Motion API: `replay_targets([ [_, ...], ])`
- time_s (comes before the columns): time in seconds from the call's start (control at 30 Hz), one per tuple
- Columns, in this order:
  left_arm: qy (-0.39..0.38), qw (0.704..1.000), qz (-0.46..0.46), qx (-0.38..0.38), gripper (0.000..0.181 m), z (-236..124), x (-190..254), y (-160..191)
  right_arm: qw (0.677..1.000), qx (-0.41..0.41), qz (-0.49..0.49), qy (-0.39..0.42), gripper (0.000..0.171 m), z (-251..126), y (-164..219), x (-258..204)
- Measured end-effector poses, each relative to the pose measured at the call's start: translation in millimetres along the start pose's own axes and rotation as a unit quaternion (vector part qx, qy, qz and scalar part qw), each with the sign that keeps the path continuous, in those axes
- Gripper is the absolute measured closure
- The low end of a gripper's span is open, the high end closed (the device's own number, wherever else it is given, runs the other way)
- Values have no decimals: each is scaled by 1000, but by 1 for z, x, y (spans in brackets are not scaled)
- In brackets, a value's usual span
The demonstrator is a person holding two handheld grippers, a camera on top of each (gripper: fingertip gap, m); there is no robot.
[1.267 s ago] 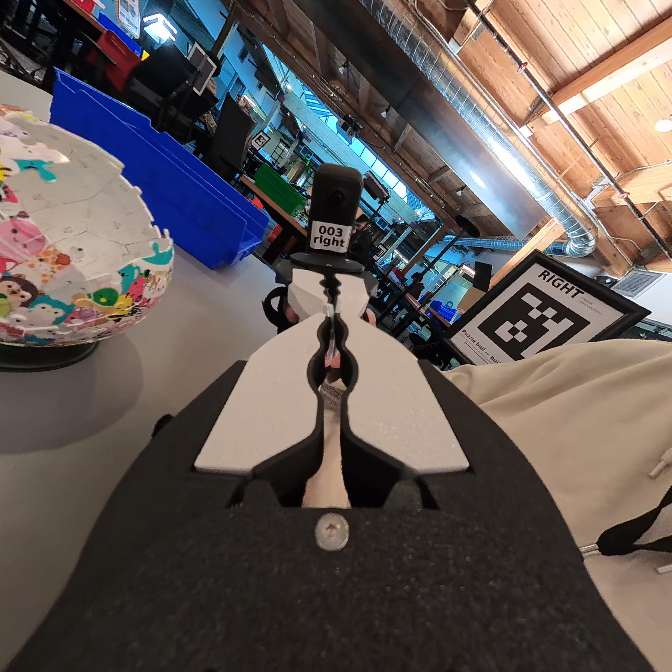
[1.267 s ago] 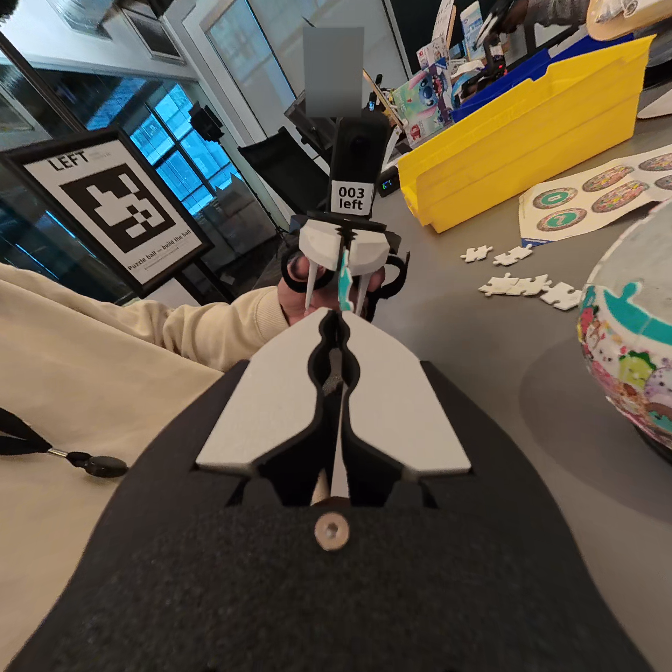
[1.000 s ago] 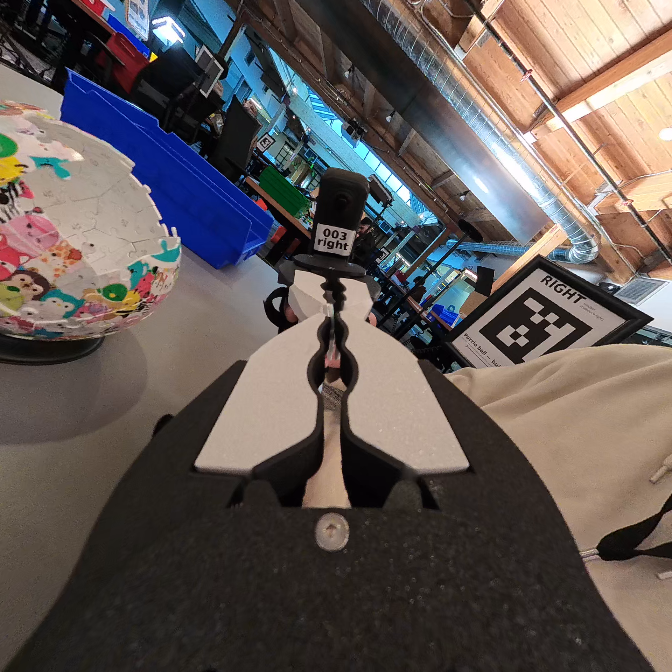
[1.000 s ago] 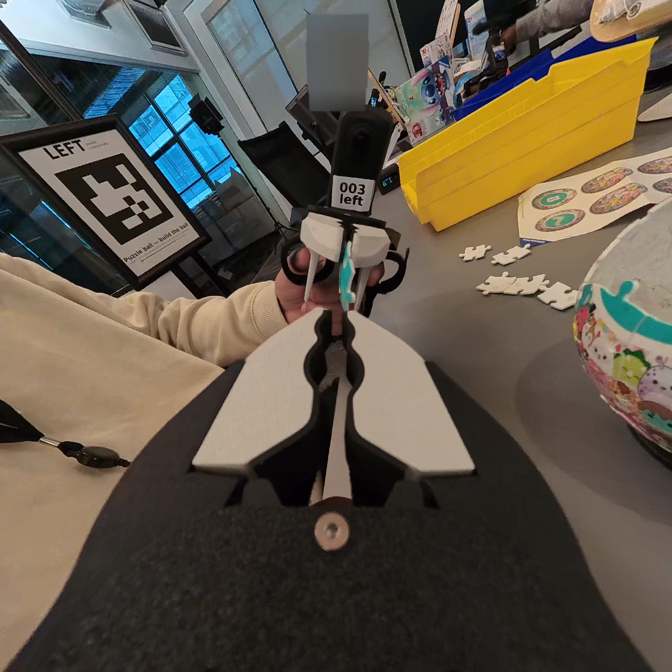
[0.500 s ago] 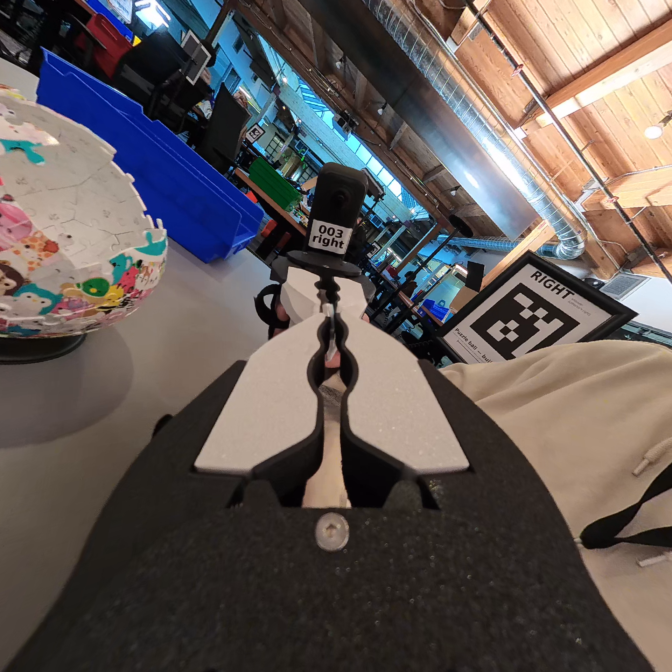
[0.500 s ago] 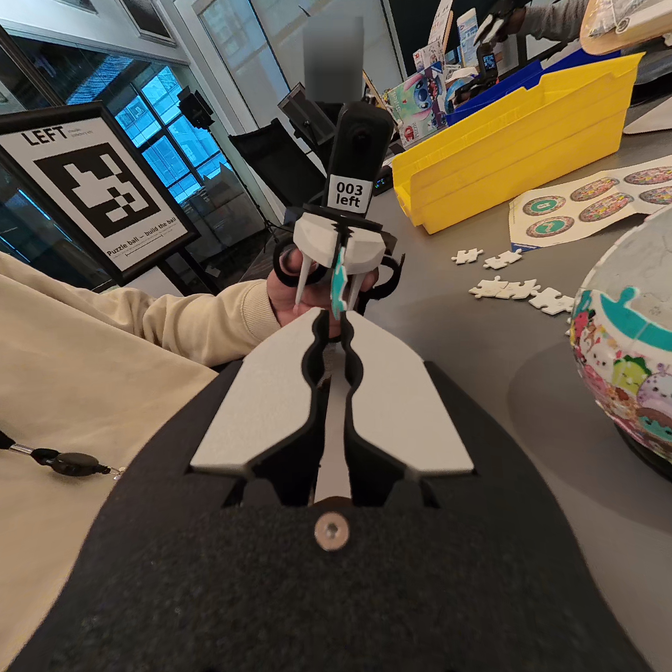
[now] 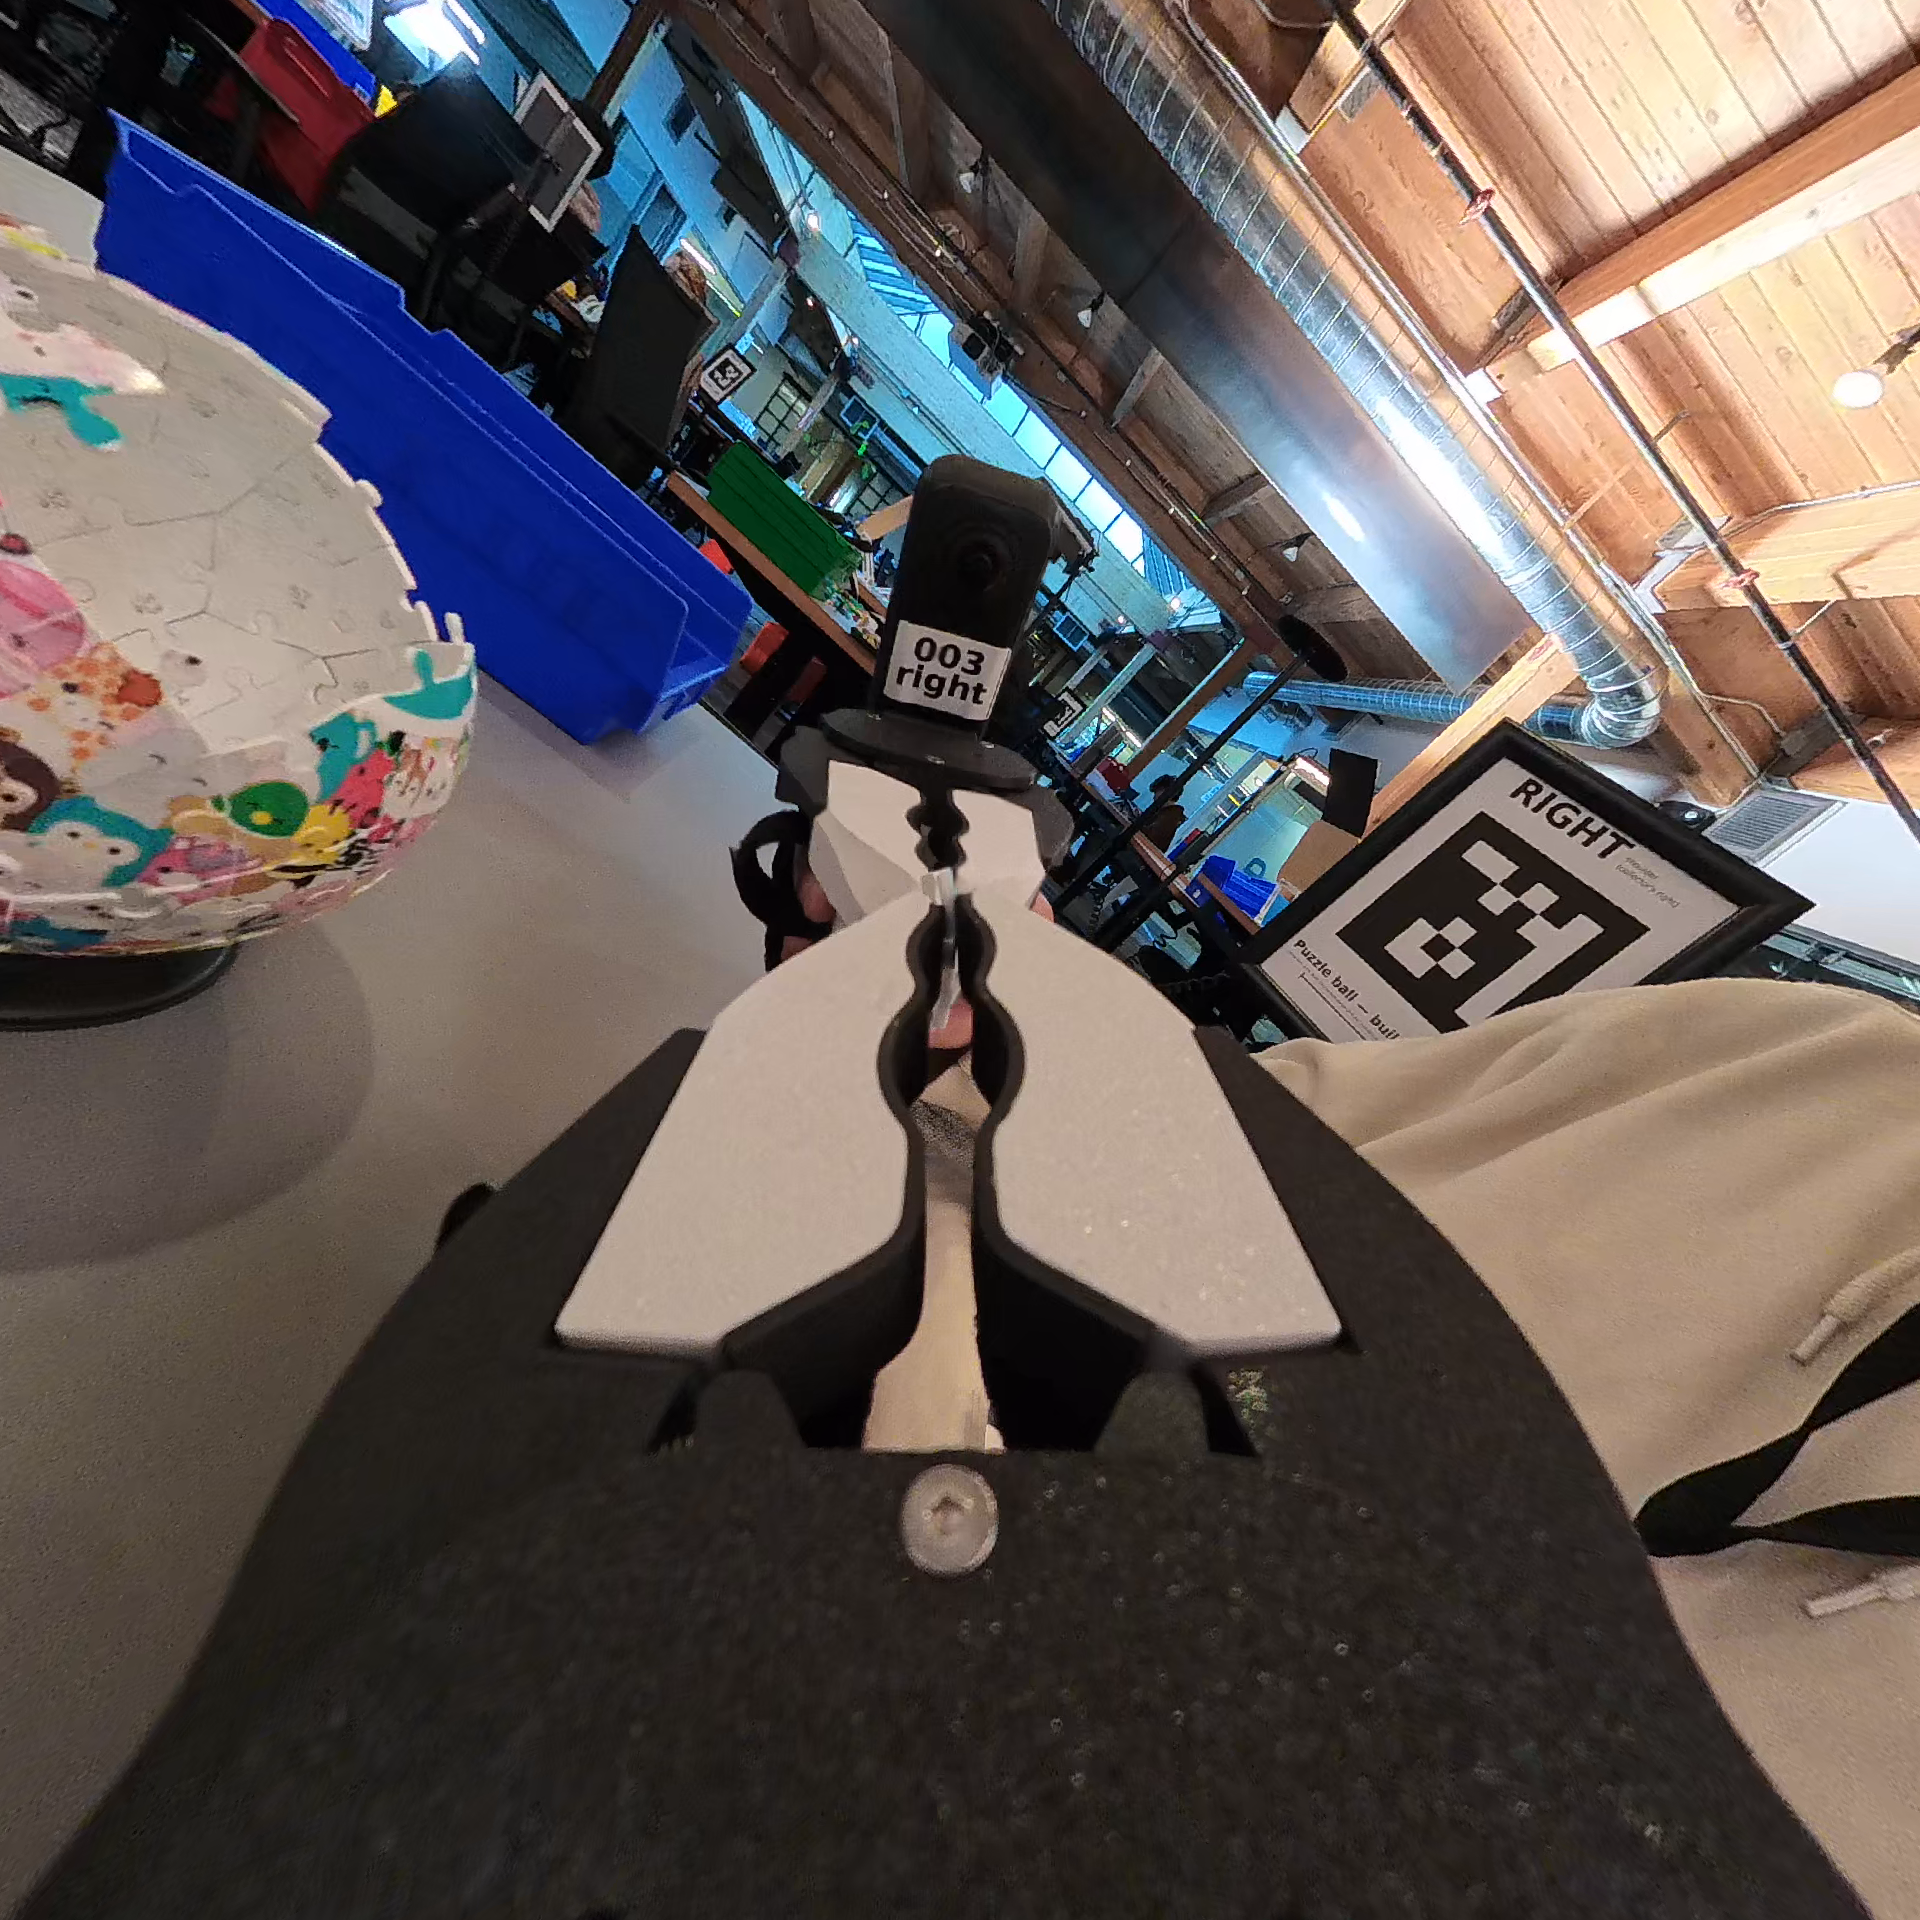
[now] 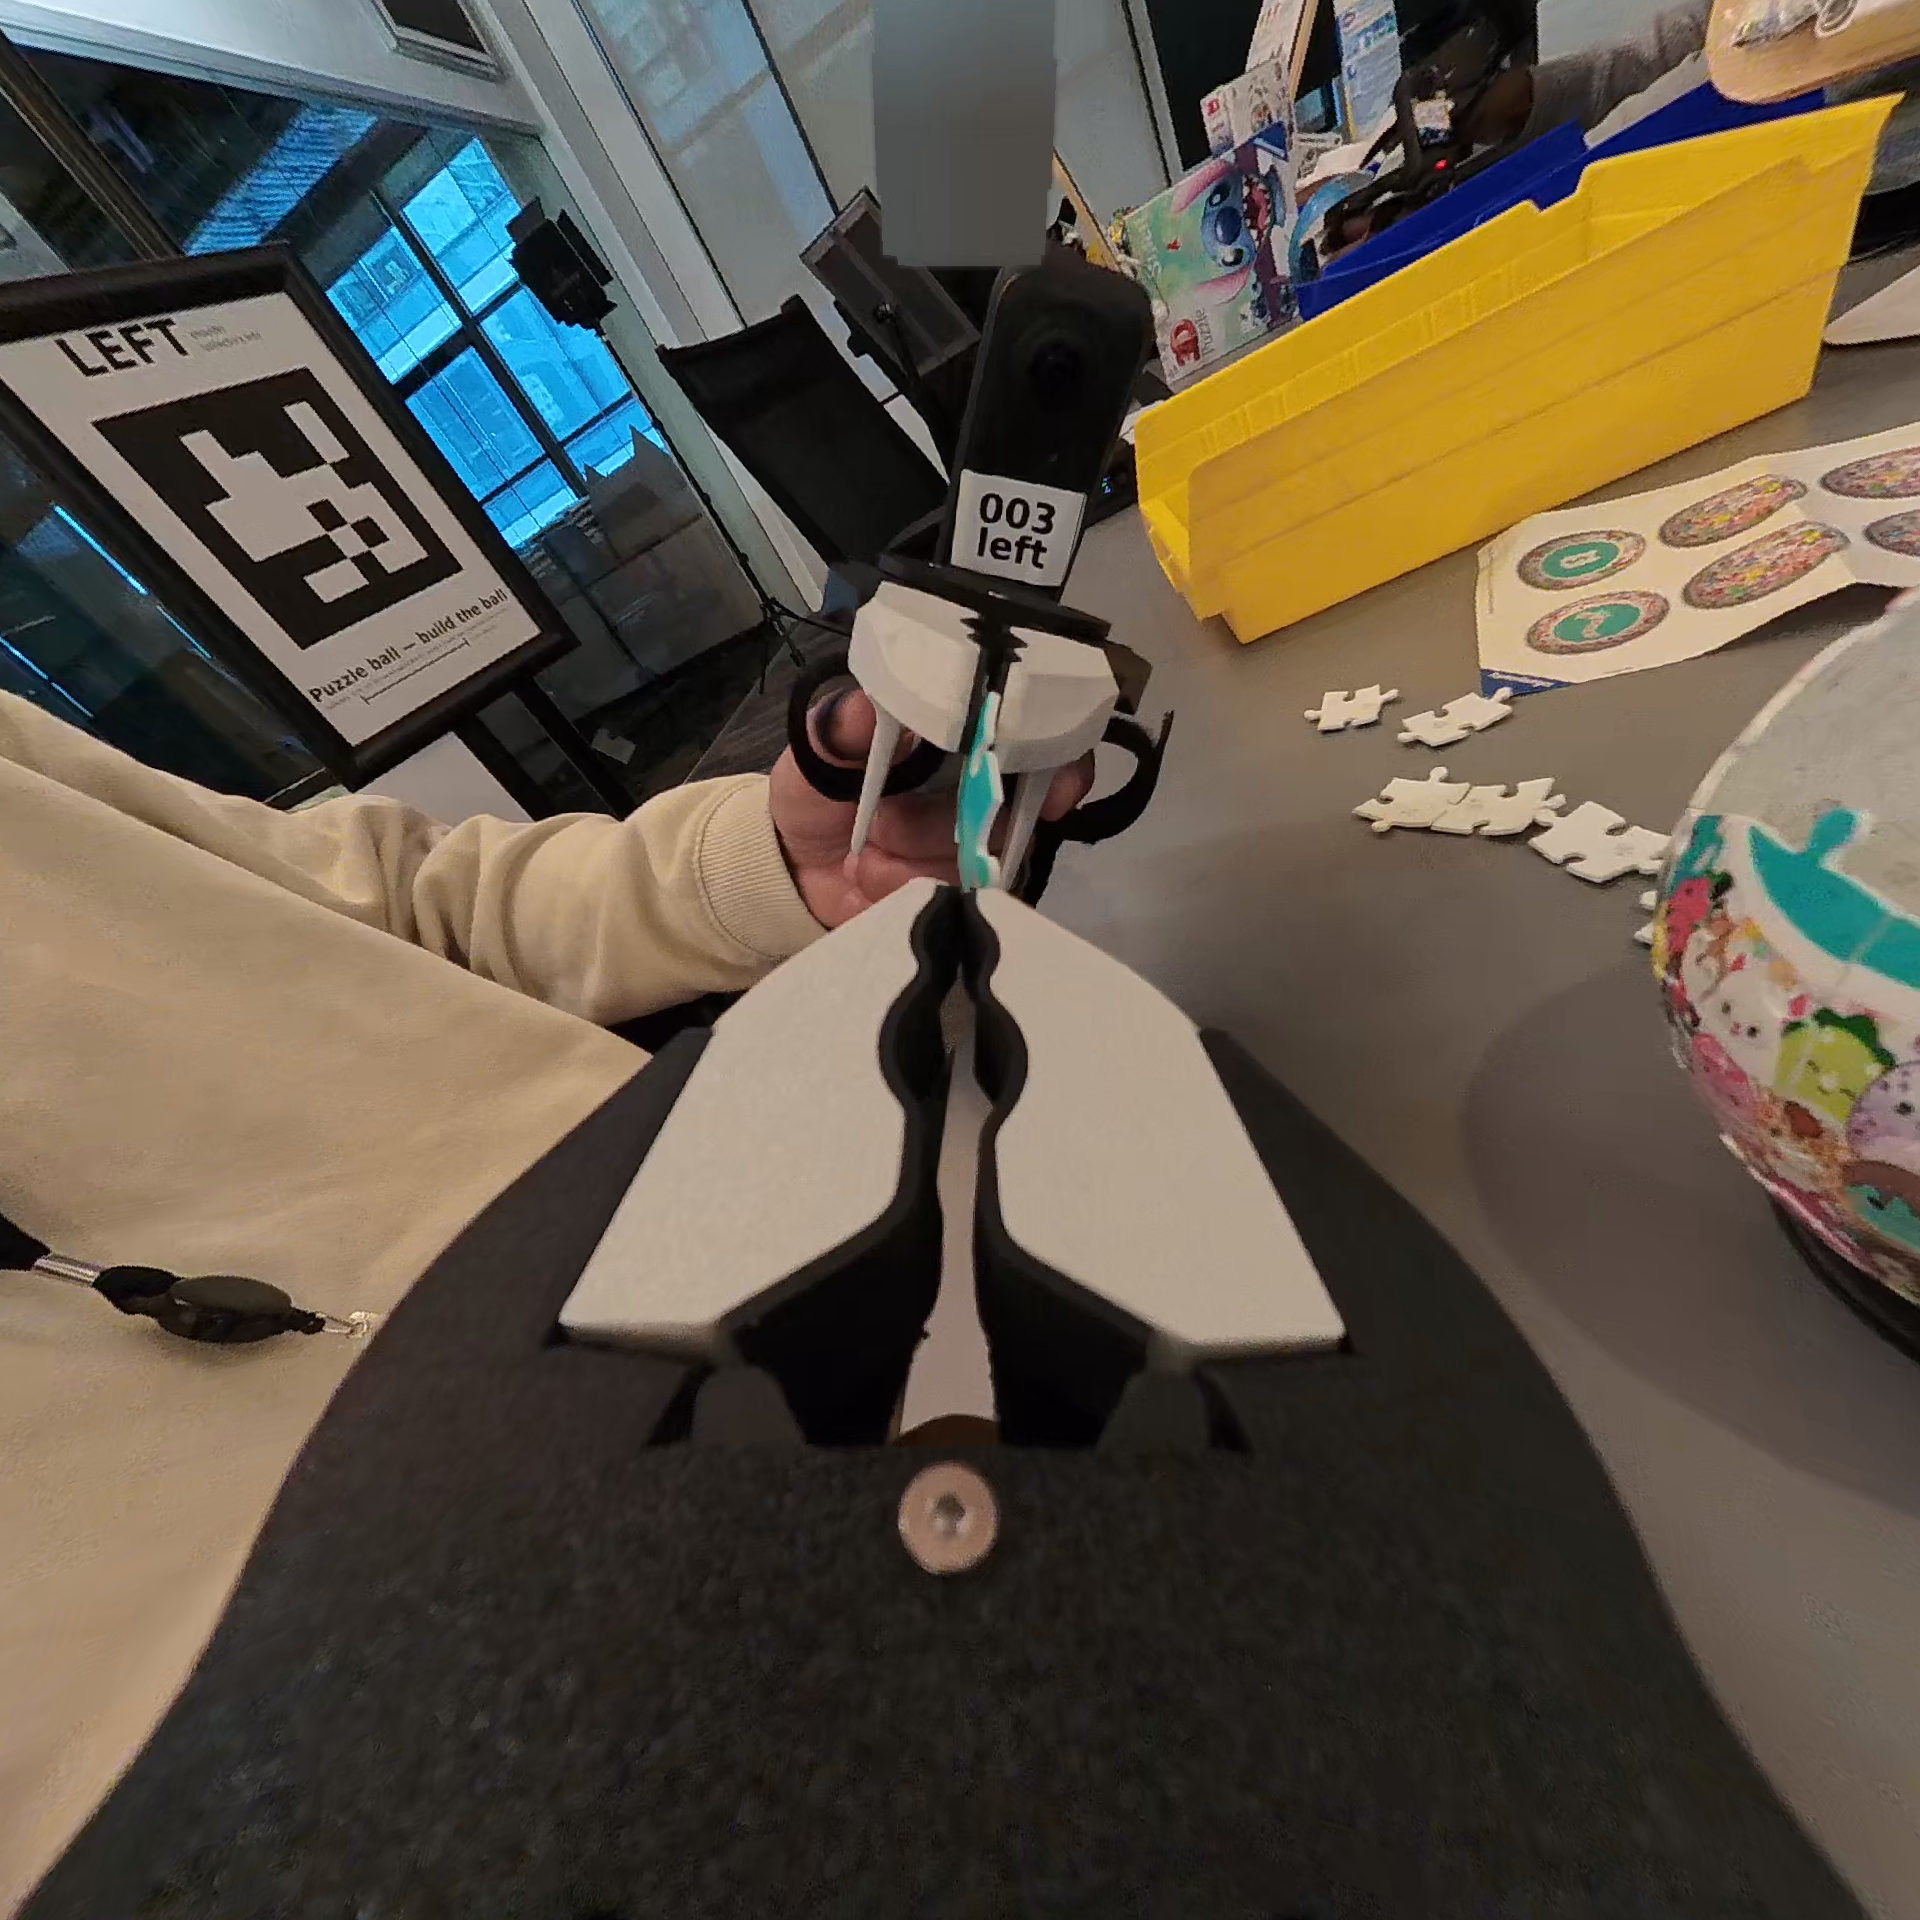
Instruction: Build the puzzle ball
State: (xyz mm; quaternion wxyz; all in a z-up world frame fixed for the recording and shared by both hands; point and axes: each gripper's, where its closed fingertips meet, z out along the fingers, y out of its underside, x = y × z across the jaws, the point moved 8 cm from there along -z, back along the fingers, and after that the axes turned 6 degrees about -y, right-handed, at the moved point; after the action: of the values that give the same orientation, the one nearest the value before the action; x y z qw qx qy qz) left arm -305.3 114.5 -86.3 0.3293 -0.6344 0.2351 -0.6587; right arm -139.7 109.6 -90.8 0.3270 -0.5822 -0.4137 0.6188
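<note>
In the left wrist view, the left gripper (image 7: 948,920) is seen with its fingers drawn close. The piece (image 7: 948,940) is seen edge-on as a thin white strip in the narrow gap at centre frame. Whether it is pressed by them cannot be told. The right gripper (image 7: 940,883) is faced just beyond. At the left edge, the ball (image 7: 208,623) is set on a dark stand (image 7: 104,982) on the grey table (image 7: 520,987). It is an unfinished shell with a jagged rim, white inside and printed with bright cartoon figures outside. Behind it a blue bin (image 7: 499,540) is placed, its contents hidden.

In the right wrist view, the right gripper (image 8: 956,904) is clenched on the lower end of the teal piece (image 8: 977,800), held up at centre frame. The left gripper (image 8: 928,868) is faced, one finger beside the piece. The ball (image 8: 1787,987) is cut off at the right edge. Loose white pieces (image 8: 1475,805) are scattered beside it, near a printed sheet (image 8: 1683,561). At upper right a yellow bin (image 8: 1507,416) is seen, its inside hidden
</note>
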Motion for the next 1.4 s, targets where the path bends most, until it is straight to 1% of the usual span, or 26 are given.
replay_targets([
  [0.33, -3, 1000, 1, -2, 180, 0, 0, 0, 1000, 25, 0, 2, 171, -5, -3, 2],
  [0.57, -3, 1000, -2, 4, 180, -3, 0, 0, 999, 34, -7, -4, 165, -3, -2, 1],
  [0.9, -6, 1000, -7, 11, 180, -4, -1, -1, 999, 46, -5, -1, 165, -1, -1, 4],
  [0.93, -7, 1000, -6, 12, 180, -4, -2, -1, 999, 45, -5, 3, 163, -1, -1, 4],
  [0.97, -5, 1000, -8, 13, 180, -5, -1, -1, 999, 45, -3, 11, 158, -1, -1, 5],
  [1.0, -4, 1000, -9, 12, 180, -5, -1, -1, 999, 43, -2, 15, 157, -1, 0, 6],
  [1.1, -4, 1000, -9, 12, 180, -3, 0, 0, 999, 37, 3, 9, 157, 3, 2, 5],
  [1.2, -4, 1000, -8, 9, 180, -2, 0, 1, 999, 35, 0, 9, 166, 7, 3, 3],
  [1.4, -5, 1000, -6, 0, 180, -1, 1, 2, 1000, 22, 6, 3, 167, 4, 2, 4],
])
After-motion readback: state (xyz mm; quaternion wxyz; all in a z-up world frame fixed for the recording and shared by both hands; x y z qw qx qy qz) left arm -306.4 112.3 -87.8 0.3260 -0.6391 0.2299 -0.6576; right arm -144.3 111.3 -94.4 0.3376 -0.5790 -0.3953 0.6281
